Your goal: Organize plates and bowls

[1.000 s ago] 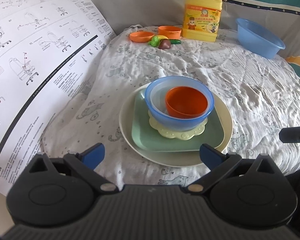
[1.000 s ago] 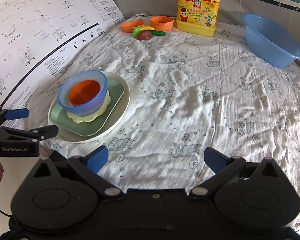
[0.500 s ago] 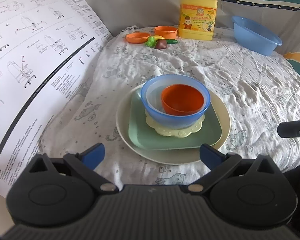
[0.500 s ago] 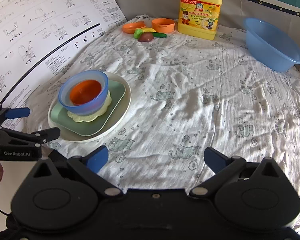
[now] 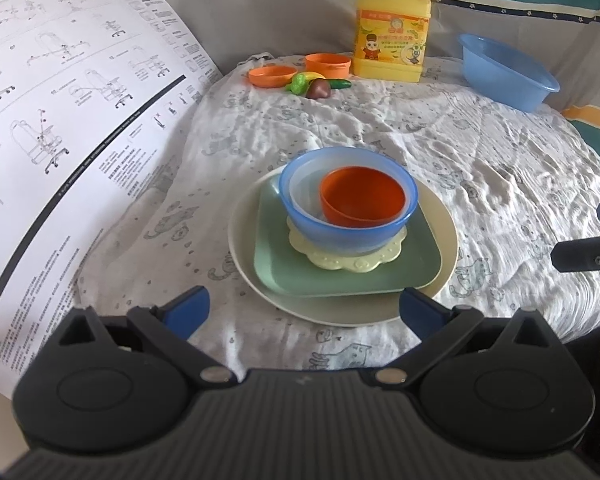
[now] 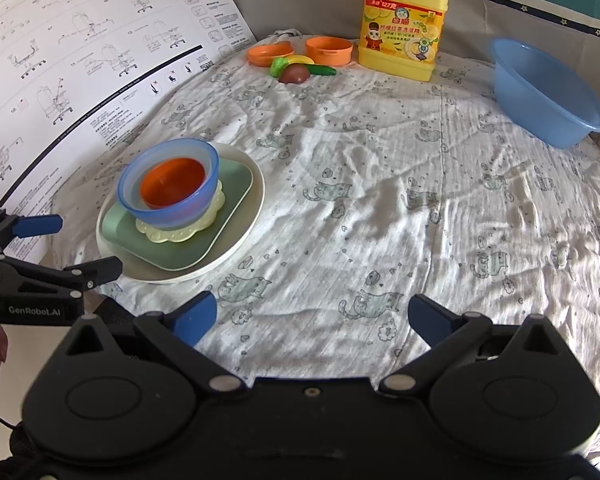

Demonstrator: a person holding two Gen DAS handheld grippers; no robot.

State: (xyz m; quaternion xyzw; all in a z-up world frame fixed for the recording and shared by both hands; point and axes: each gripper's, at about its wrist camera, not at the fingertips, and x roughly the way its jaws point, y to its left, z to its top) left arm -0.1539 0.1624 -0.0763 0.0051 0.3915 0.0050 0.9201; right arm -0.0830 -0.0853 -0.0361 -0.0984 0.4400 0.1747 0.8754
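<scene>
A stack stands on the cloth-covered table: a cream round plate (image 5: 342, 307) (image 6: 244, 236), a green square plate (image 5: 332, 276) (image 6: 180, 254), a pale yellow scalloped plate (image 5: 356, 262) (image 6: 172, 234), a blue bowl (image 5: 340, 228) (image 6: 168, 204), and an orange bowl (image 5: 362, 196) (image 6: 172, 182) inside it. My left gripper (image 5: 305, 310) (image 6: 70, 246) is open and empty, just in front of the stack. My right gripper (image 6: 313, 316) is open and empty over bare cloth, right of the stack; its fingers (image 5: 588, 254) show at the left wrist view's right edge.
At the back stand a yellow detergent jug (image 5: 392, 32) (image 6: 404, 28), two small orange dishes (image 6: 328, 50), toy fruit (image 6: 294, 70) and a large blue basin (image 5: 504, 70) (image 6: 548, 92). A big printed instruction sheet (image 5: 60, 120) (image 6: 80, 68) leans along the left.
Both grippers have drawn back slightly from the table, so the stack looks a little farther off. Both stay open. The stack has not moved.
</scene>
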